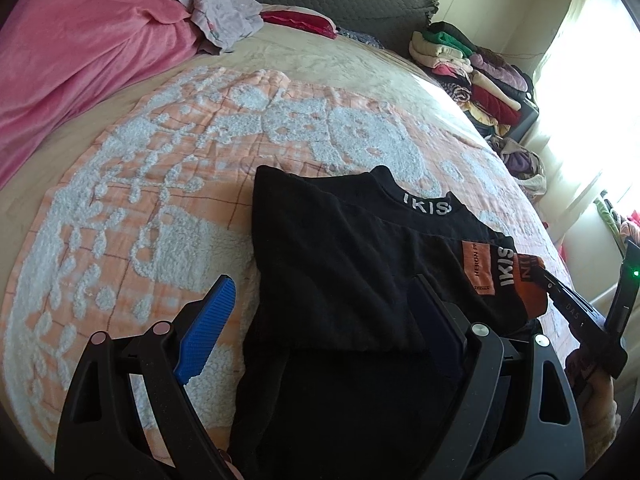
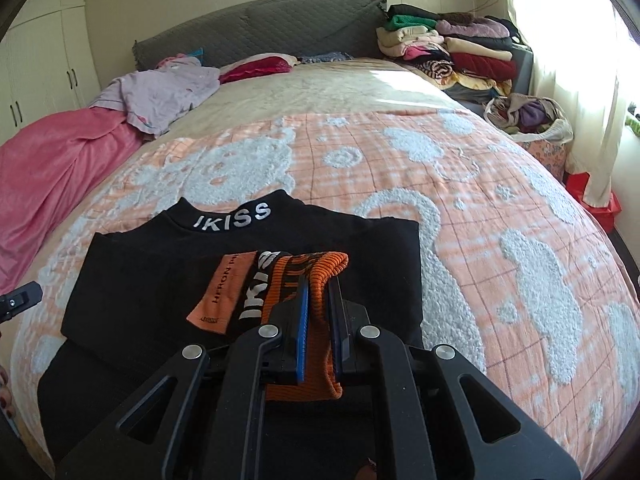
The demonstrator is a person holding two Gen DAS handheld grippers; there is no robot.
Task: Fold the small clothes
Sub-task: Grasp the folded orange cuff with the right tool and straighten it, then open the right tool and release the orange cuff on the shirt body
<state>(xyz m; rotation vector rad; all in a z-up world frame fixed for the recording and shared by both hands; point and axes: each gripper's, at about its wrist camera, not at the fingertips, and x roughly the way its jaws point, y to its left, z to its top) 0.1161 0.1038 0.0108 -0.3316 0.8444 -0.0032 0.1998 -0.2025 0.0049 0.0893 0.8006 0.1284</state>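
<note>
Ahead of both your grippers the bed (image 2: 400,92) runs wide, its orange blanket (image 2: 460,184) bare to your right and beyond the collar. The black top (image 2: 160,276) lies flat just before you, sleeves folded in. Your right gripper (image 2: 320,312) is clenched on its orange cuff (image 2: 316,276), held above the garment. Your left gripper (image 1: 320,320) hangs released over the top's left edge.

The collar of the black garment (image 2: 248,280) carries white letters "IKISS" (image 2: 232,216), ahead of the right hand-held gripper (image 2: 320,312). The orange patch (image 2: 218,296) left of its fingers reads "HERON" and, very small, "IKISS". The black cuff band (image 2: 256,292) beside it shows "IKIS".
</note>
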